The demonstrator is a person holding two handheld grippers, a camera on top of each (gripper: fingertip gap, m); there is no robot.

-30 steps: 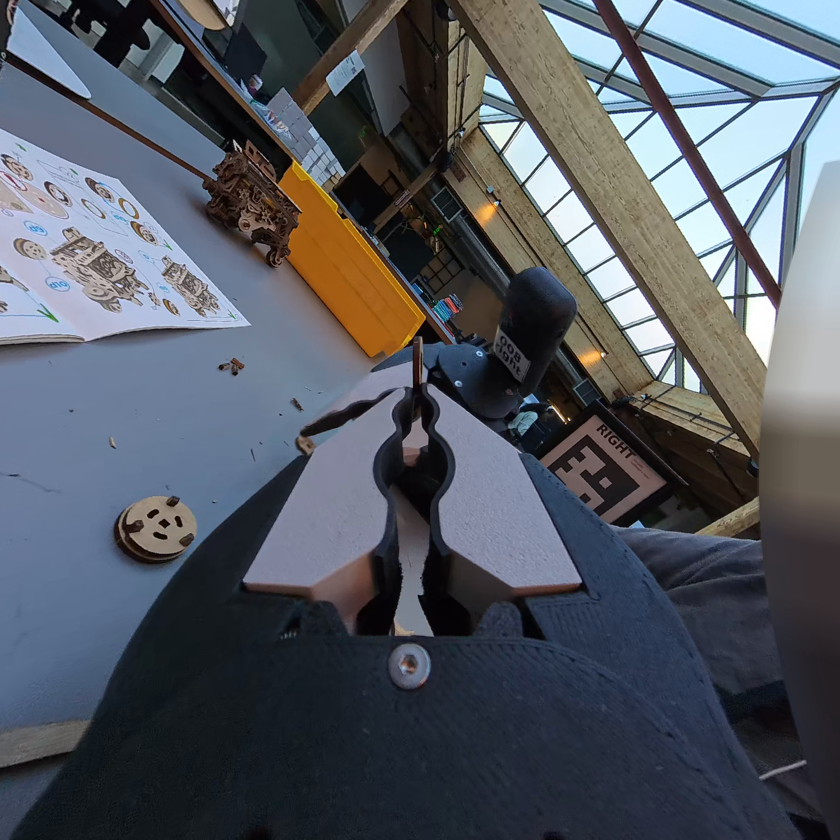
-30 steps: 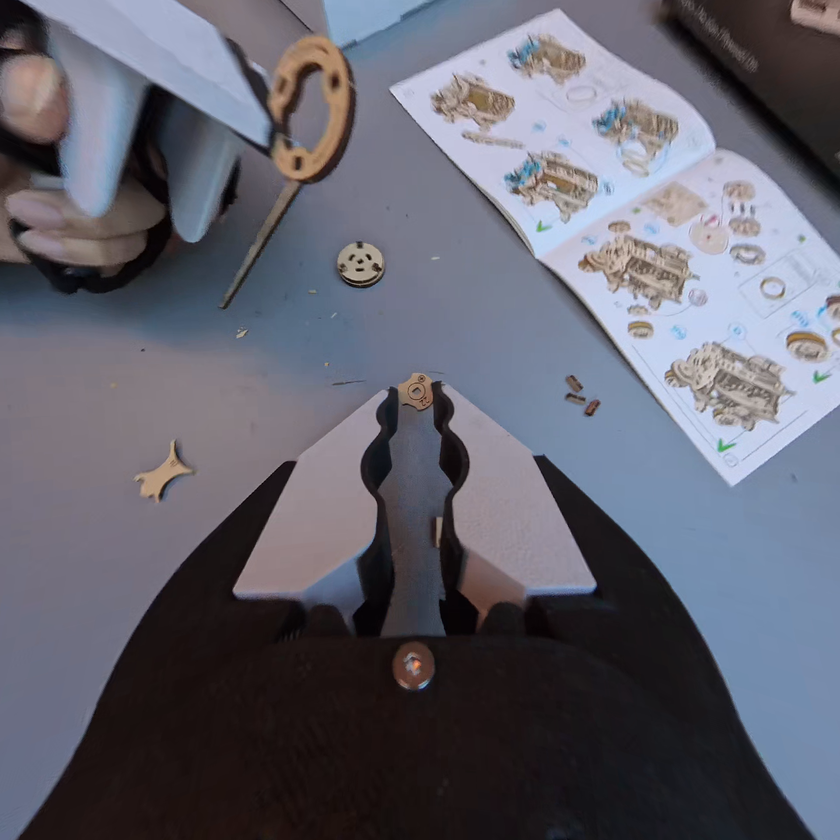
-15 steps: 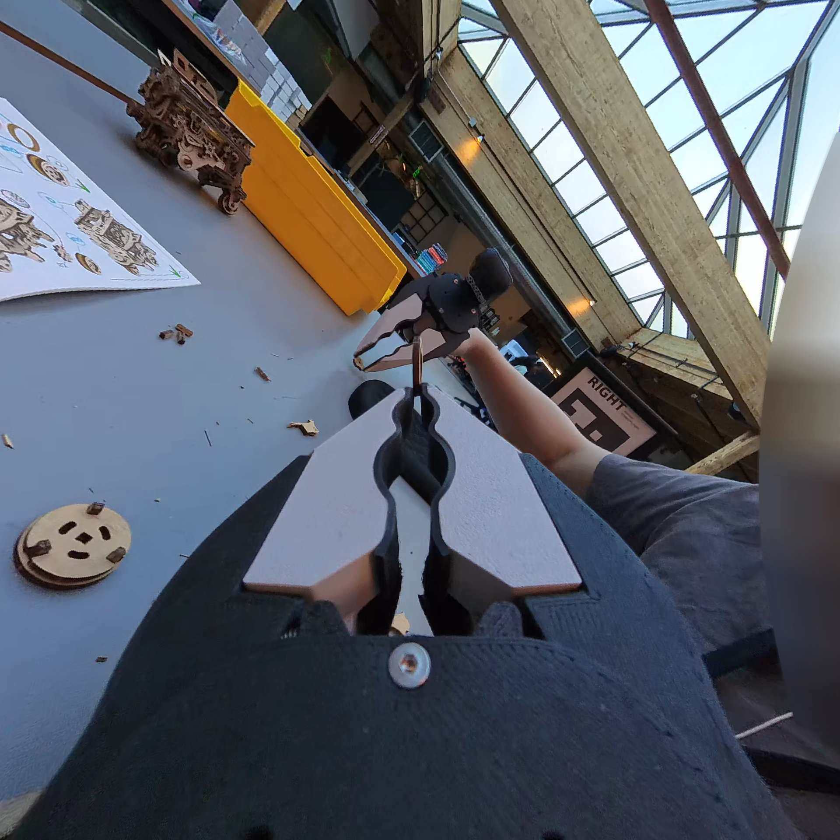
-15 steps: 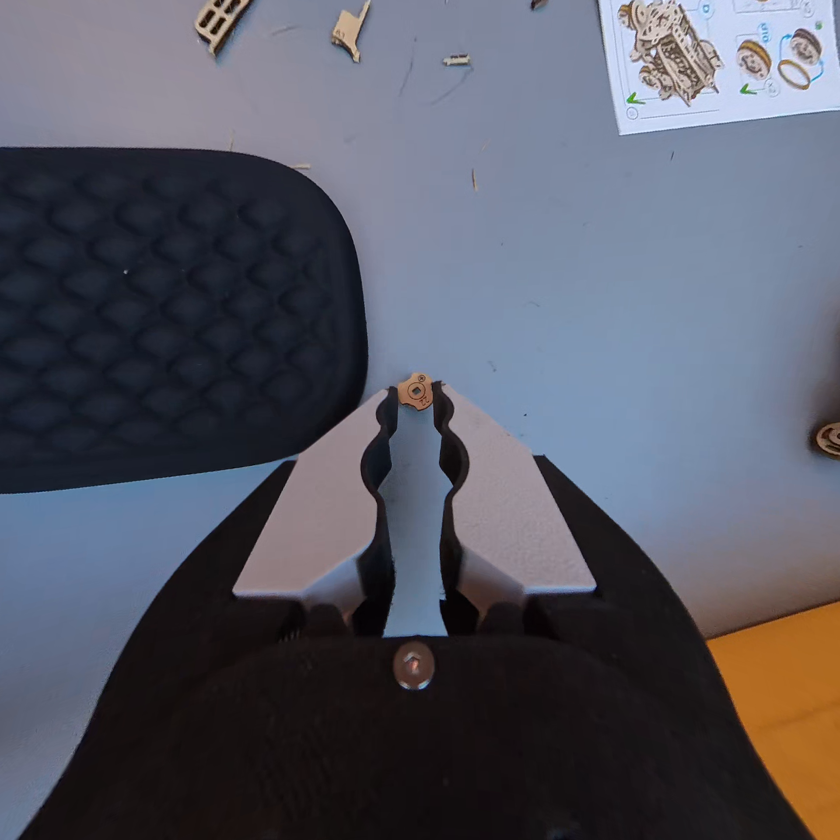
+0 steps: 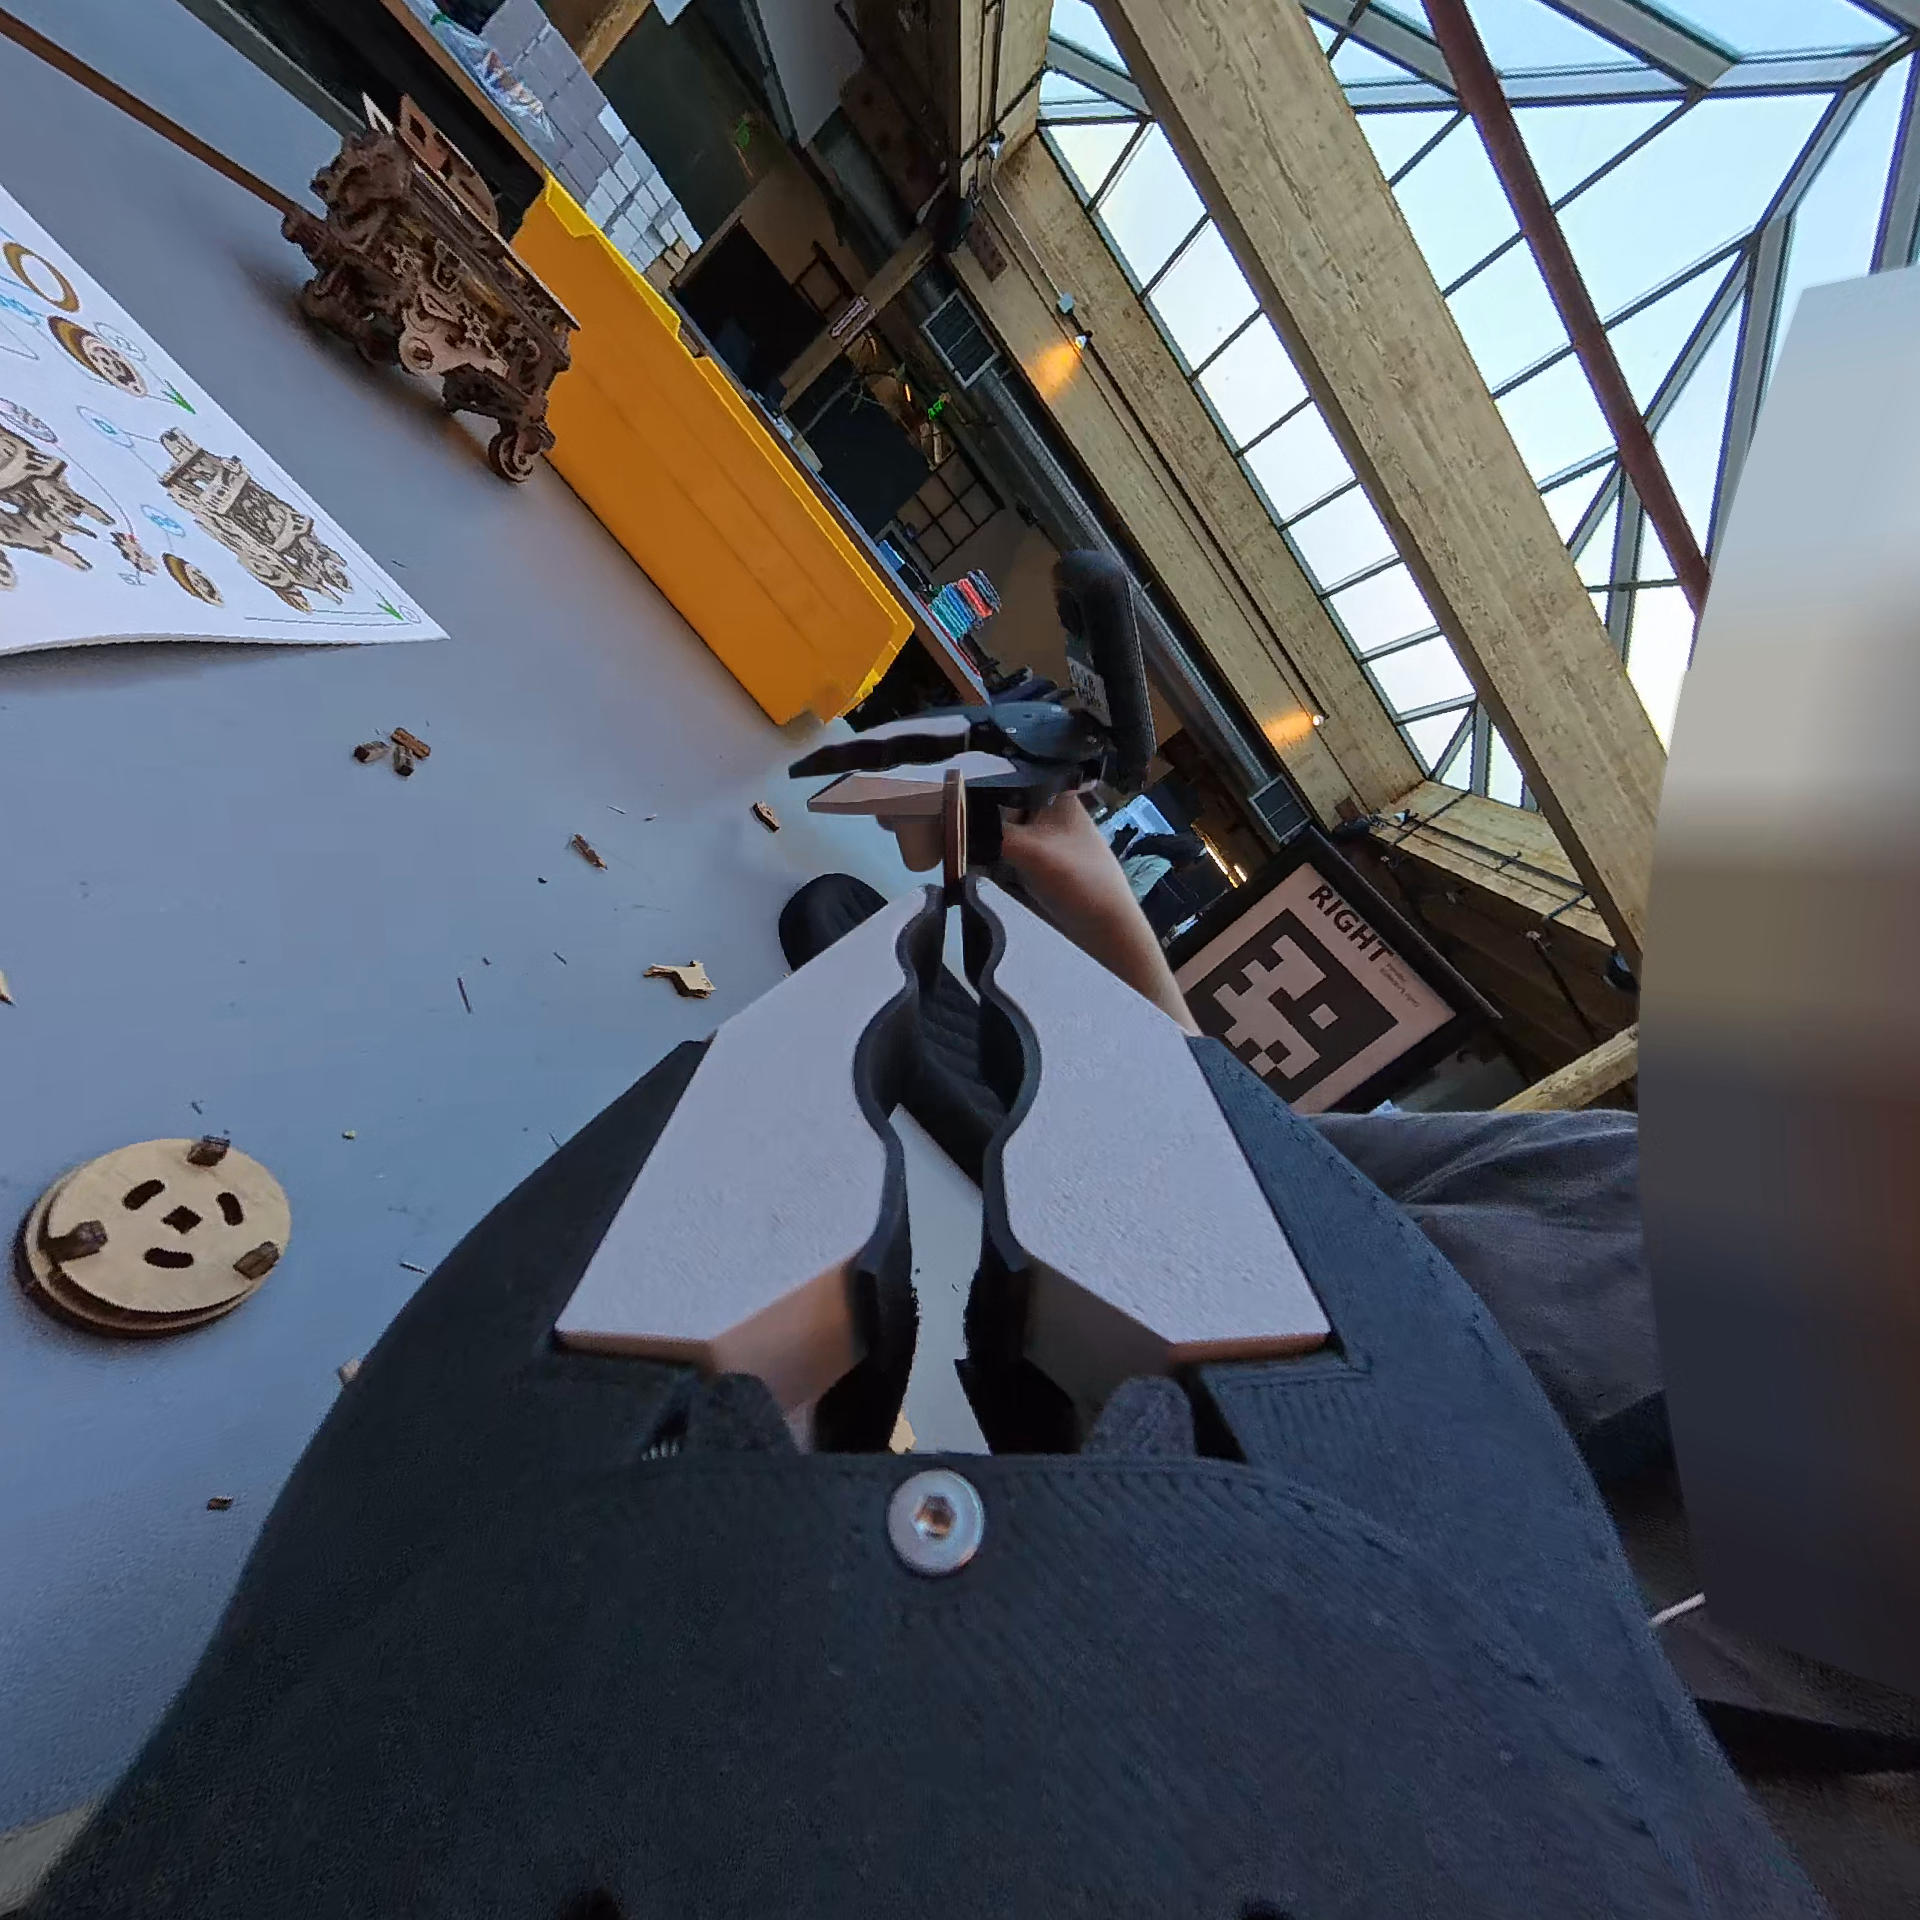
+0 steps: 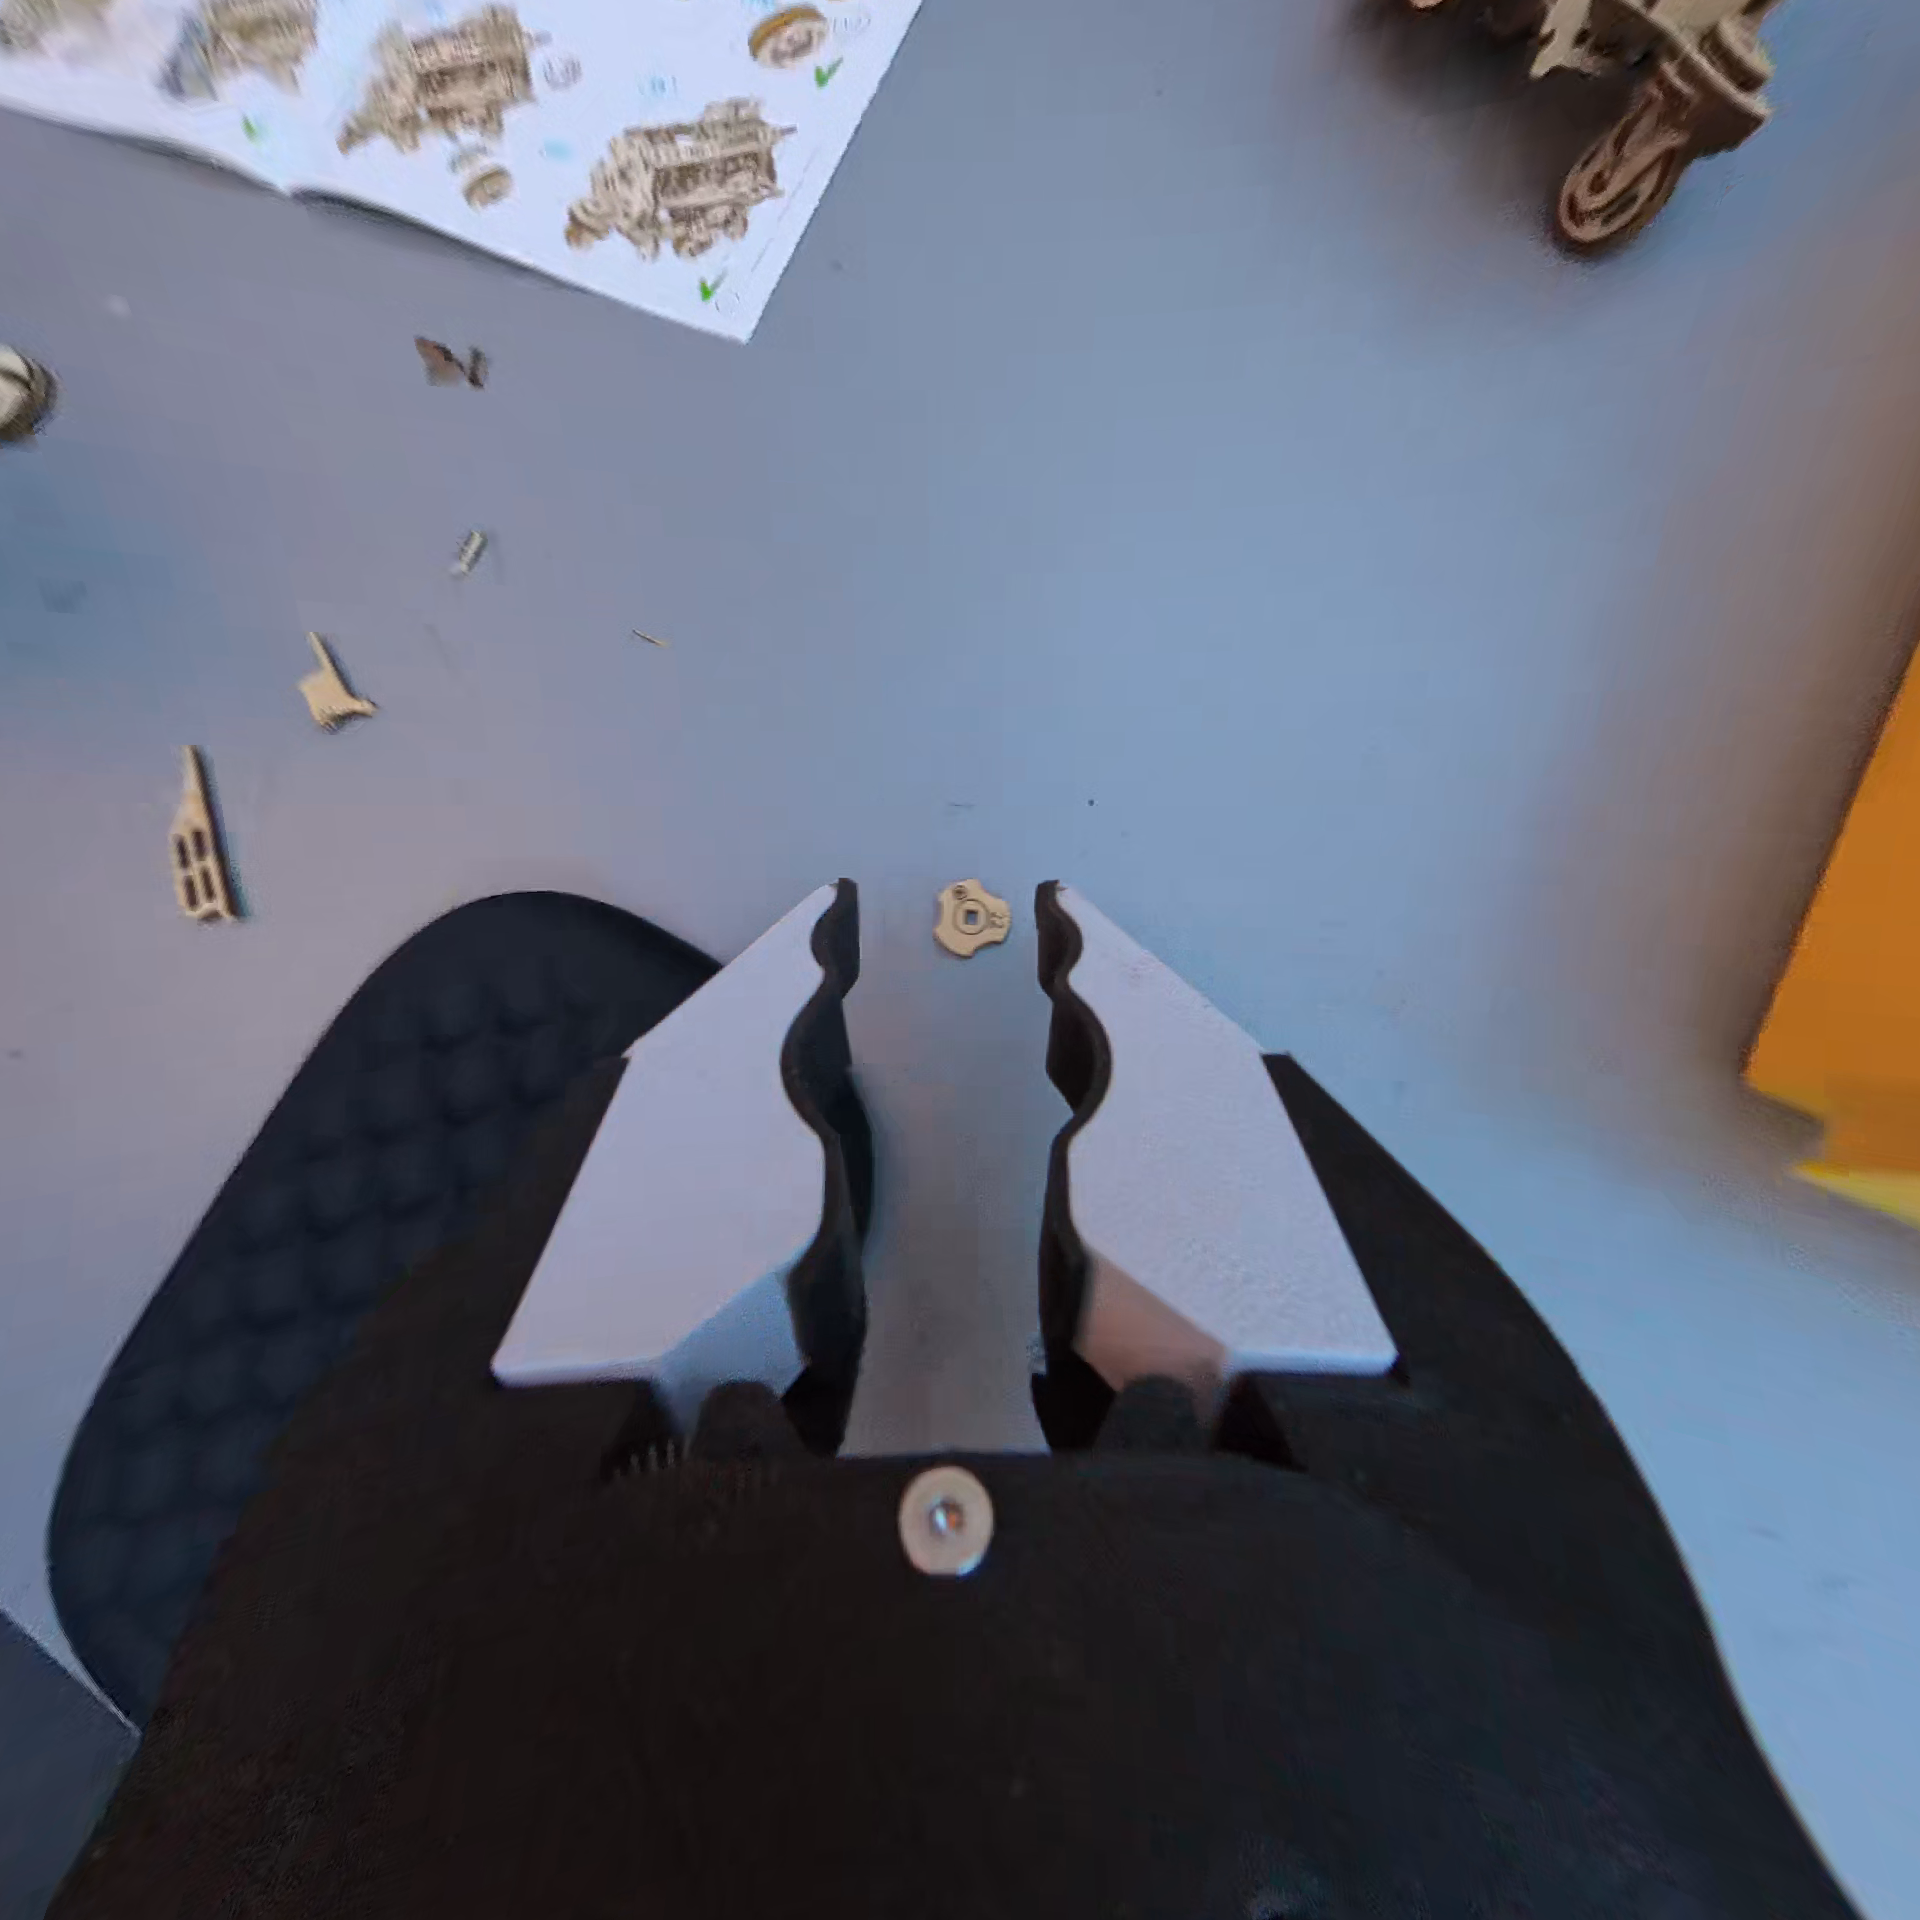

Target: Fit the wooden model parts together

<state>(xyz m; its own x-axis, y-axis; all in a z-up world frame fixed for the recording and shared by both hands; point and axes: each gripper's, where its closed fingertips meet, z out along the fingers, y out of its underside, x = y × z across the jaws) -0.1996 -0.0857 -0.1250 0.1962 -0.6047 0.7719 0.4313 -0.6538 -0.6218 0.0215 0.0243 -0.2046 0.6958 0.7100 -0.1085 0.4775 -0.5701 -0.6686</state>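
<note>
My left gripper [image 5: 954, 906] is shut on a thin wooden ring [image 5: 954, 826], seen edge-on and held above the grey table [image 5: 312, 935]. My right gripper [image 6: 948, 904] is open and low over the table. A small notched wooden piece [image 6: 971, 918] lies loose on the table between its fingertips. The right gripper also shows in the left wrist view [image 5: 883, 774], open, beyond the ring. A round wooden disc with pegs [image 5: 156, 1236] lies on the table at the left.
An assembled wooden model [image 5: 436, 301] and an open instruction booklet [image 5: 156, 520] lie at the back left. A yellow bin [image 5: 707, 488] lines the table's far side. A black textured pad [image 6: 312, 1143] sits left of the right gripper. Loose wooden scraps [image 6: 203, 842] lie nearby. Spacing between my two grippers at the tips: around 25 cm.
My right gripper has opened and let go of the small notched piece, which now lies on the table. It also swung across the table. My left gripper still holds the ring.
</note>
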